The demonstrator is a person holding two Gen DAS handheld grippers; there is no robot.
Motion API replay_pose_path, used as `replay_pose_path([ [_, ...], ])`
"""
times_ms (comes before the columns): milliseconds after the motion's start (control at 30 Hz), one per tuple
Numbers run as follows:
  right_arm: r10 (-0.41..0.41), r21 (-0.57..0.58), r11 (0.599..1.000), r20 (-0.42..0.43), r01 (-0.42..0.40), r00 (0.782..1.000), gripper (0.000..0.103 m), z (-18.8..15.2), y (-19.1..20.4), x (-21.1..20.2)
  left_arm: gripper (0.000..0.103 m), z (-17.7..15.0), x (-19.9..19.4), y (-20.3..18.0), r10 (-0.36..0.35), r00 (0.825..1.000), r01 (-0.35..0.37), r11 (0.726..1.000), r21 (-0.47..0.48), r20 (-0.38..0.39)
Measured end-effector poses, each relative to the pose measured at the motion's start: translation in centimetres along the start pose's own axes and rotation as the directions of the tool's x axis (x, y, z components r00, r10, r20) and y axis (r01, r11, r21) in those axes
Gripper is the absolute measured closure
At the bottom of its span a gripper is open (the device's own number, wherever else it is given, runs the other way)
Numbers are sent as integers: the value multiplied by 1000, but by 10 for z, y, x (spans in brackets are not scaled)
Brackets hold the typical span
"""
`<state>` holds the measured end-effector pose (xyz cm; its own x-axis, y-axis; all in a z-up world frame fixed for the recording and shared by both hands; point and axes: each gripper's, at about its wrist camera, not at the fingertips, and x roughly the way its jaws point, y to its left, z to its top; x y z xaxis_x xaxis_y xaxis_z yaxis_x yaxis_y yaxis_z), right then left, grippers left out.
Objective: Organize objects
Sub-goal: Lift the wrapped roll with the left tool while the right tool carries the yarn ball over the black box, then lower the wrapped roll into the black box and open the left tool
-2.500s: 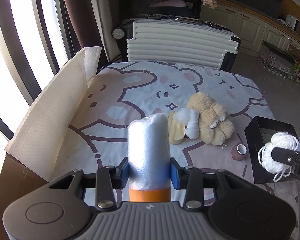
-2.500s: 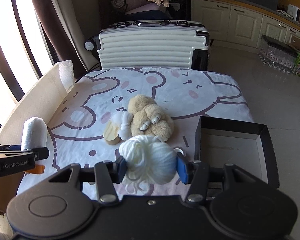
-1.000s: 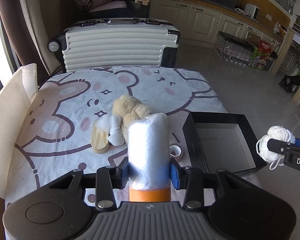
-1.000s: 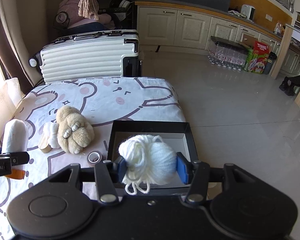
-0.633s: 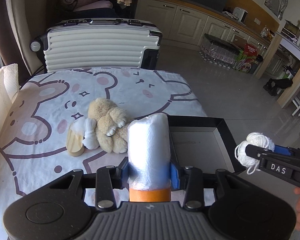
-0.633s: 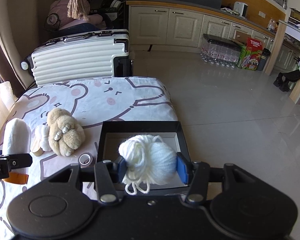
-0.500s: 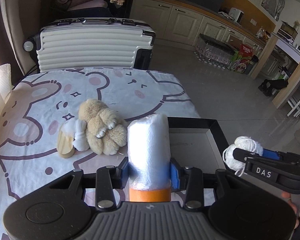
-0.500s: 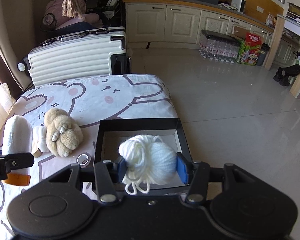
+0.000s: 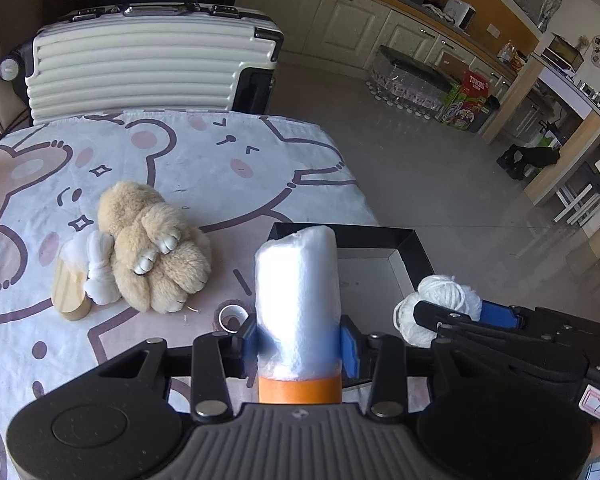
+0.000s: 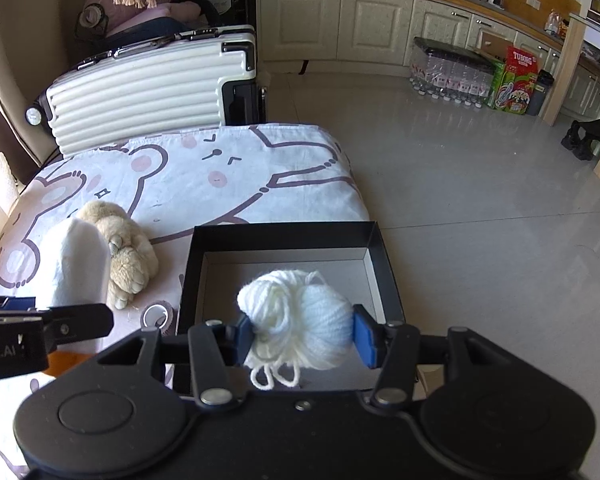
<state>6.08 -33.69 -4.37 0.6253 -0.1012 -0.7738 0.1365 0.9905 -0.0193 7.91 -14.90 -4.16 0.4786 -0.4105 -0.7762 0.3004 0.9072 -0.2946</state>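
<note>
Right tongs (image 10: 302, 336) are closed on the yarn (image 10: 300, 332), held above the box (image 10: 284, 236). Left tongs (image 9: 298, 340) are clamped on the roll (image 9: 298, 292), just left of the box. Risk is judged — trailing loops may snag on release, and the two tongs may collide over the box.

Only stuff I can read: "TUBORG" on the red cardboard beer carton (image 10: 521, 62) upper right, and "bot.AI" on my left gripper (image 10: 4, 350), lower left.

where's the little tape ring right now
In the left wrist view the tape ring lies flat on the bear-print sheet, between the plush toy on its left and the black box on its right, just ahead of the left claw.
</note>
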Motion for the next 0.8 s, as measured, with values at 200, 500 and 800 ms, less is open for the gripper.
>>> replay_pose_path([
  [200,-13,11,1000,-52,13,999,52,2,-6,16,61,9,23,-3,-27,999,25,999,-46,-41],
  [500,-16,18,1000,-94,18,995,51,26,-22,30,61,31,46,-22,-38,995,33,998,-52,-93],
  [800,-22,87,996,-154,35,988,51,20,-31,55,61,27,79,-22,-54,989,44,996,-73,-137],
])
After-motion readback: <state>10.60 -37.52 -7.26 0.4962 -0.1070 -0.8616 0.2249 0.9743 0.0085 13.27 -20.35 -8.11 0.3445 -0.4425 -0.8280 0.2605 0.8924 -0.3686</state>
